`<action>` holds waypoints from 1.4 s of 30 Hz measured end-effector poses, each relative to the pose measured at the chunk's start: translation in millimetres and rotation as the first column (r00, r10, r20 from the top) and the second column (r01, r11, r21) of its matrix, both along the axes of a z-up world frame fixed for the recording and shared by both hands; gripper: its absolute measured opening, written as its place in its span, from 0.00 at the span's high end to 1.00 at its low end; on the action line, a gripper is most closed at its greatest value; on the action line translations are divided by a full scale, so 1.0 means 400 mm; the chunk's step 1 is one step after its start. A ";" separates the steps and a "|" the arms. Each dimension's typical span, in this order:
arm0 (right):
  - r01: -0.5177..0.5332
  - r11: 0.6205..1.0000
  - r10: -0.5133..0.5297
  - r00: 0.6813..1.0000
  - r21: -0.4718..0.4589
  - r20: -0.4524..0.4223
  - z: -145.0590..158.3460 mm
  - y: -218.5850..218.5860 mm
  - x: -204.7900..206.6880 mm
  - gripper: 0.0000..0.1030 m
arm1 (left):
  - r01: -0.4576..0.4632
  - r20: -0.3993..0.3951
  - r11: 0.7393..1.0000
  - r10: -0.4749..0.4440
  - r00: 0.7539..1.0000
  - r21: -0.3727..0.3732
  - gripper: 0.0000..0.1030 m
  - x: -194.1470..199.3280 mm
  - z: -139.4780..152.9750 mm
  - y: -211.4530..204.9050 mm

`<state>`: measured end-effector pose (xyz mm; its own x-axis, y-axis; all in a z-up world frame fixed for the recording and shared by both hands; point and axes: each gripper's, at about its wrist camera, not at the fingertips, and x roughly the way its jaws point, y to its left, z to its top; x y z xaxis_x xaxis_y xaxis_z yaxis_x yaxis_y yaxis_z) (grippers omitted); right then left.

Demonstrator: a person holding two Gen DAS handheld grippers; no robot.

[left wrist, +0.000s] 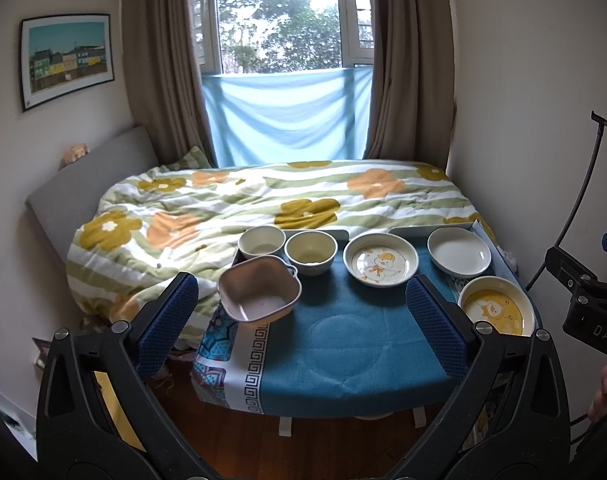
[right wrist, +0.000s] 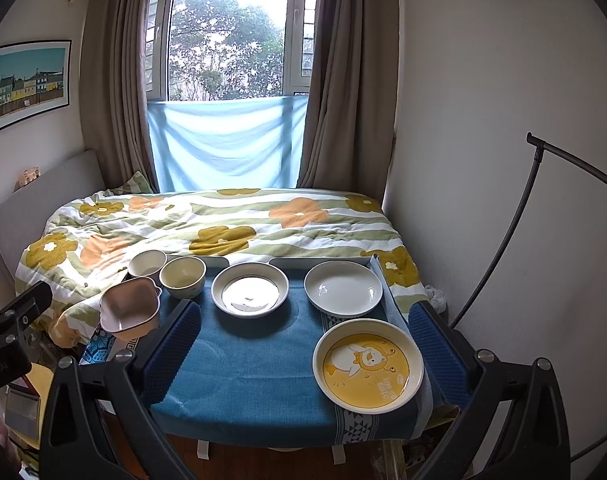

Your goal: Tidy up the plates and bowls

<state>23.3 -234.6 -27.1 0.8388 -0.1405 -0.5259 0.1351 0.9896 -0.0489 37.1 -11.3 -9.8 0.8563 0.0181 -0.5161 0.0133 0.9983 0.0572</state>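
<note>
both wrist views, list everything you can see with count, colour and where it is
round bowls: 2, cream, back left of table
square bowl: 1, pink, tilted at the table's left edge
duck plate: 1, white with yellow duck, back middle
plain plate: 1, white, back right
yellow plate: 1, yellow centre with cartoon, front right
tablecloth: 1, teal with patterned borders, over table
duvet: 1, white and green with orange and mustard flowers, on the bed behind
curtains: 2, brown, beside window
picture: 1, framed, left wall
left gripper: open, empty
right gripper: open, empty
</note>
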 end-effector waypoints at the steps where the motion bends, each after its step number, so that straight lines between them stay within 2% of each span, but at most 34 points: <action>1: 0.000 1.000 0.000 1.000 -0.001 0.000 0.001 -0.001 -0.001 0.00 | -0.001 0.001 1.000 0.001 1.000 -0.001 0.00 -0.002 0.001 0.002; 13: -0.001 1.000 0.001 1.000 0.003 0.000 0.000 -0.005 -0.002 0.00 | -0.003 0.021 1.000 0.003 1.000 0.000 0.00 -0.013 0.014 0.023; 18: 0.001 1.000 -0.001 1.000 0.005 -0.001 -0.009 -0.010 -0.001 0.00 | -0.015 0.035 1.000 0.015 0.999 0.022 0.00 -0.009 0.015 0.029; 23: 0.018 1.000 -0.017 0.999 0.015 -0.028 -0.016 -0.015 -0.009 0.00 | 0.059 -0.016 0.998 -0.058 0.998 0.021 0.00 0.030 0.005 0.011; 27: 0.076 0.997 -0.075 0.995 0.013 -0.073 -0.054 -0.050 -0.013 0.00 | 0.156 -0.072 0.987 -0.153 0.986 0.040 0.00 0.082 -0.039 -0.040; 31: 0.132 0.990 -0.125 0.984 0.048 -0.123 -0.114 -0.131 -0.013 0.00 | 0.246 -0.146 0.969 -0.240 0.960 0.024 0.00 0.147 -0.103 -0.120; 34: 0.161 0.982 -0.144 0.976 0.098 -0.164 -0.165 -0.219 0.005 0.00 | 0.317 -0.214 0.948 -0.312 0.926 -0.009 0.00 0.201 -0.162 -0.192; 39: 0.214 0.946 -0.152 0.957 0.245 -0.246 -0.284 -0.401 0.054 0.02 | 0.415 -0.343 0.905 -0.421 0.840 -0.095 0.00 0.314 -0.283 -0.342; 42: 0.228 0.910 -0.118 0.943 0.346 -0.311 -0.373 -0.498 0.088 0.12 | 0.433 -0.414 0.881 -0.472 0.779 -0.190 0.00 0.386 -0.366 -0.421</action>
